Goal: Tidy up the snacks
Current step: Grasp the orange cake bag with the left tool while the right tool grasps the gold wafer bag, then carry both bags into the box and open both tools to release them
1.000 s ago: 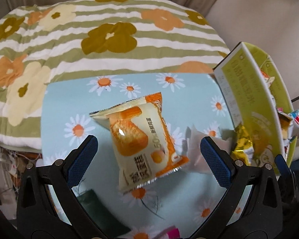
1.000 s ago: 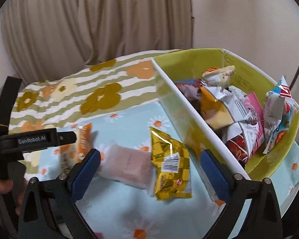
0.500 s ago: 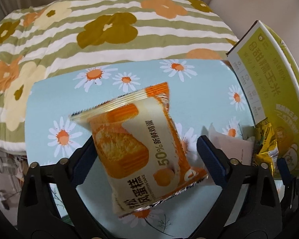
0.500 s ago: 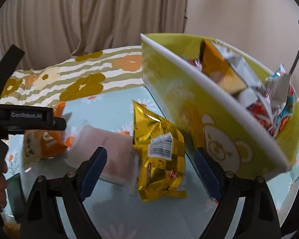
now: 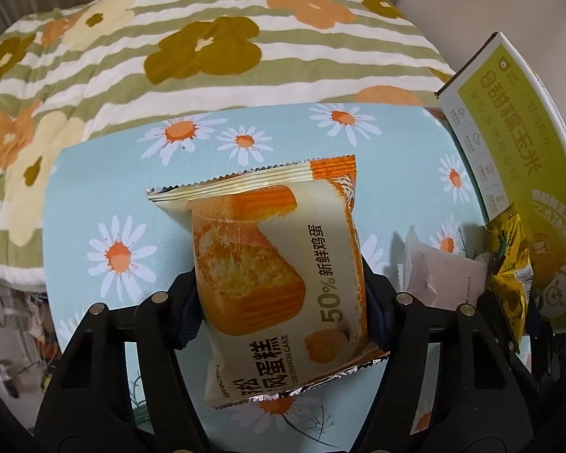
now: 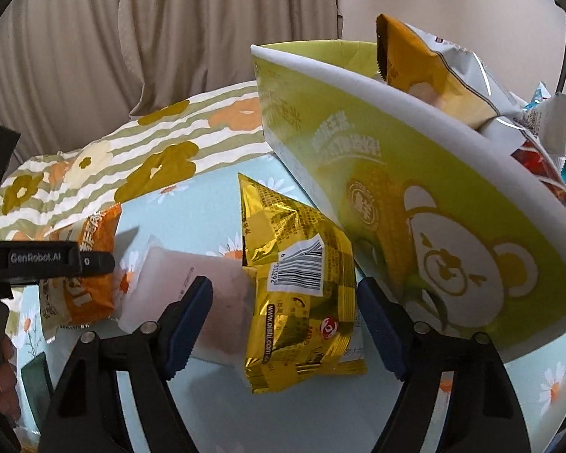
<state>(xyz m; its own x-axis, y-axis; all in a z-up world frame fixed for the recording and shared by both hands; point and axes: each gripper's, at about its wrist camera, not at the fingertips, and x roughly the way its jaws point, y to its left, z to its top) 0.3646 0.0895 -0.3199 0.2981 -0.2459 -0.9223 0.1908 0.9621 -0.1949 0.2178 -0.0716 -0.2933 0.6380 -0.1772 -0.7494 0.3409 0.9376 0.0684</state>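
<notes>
left tongs (image 5: 283,302) clenching cake packet (image 5: 279,264) | right tongs (image 6: 283,324) closing (unpressed) astride gold packet (image 6: 298,290)

Left gripper (image 5: 283,302) jaws just closed in, blue-padded fingers (image 5: 190,317) now pressing both sides of orange-and-cream chiffon cake packet (image 5: 275,264). Packet over table in light-blue daisy cloth (image 5: 105,188). Right: pale pink wrapped snack (image 5: 437,268), gold foil packet (image 5: 509,264), yellow-green cardboard box (image 5: 509,120). Behind: green-striped floral quilt (image 5: 151,37).
</notes>
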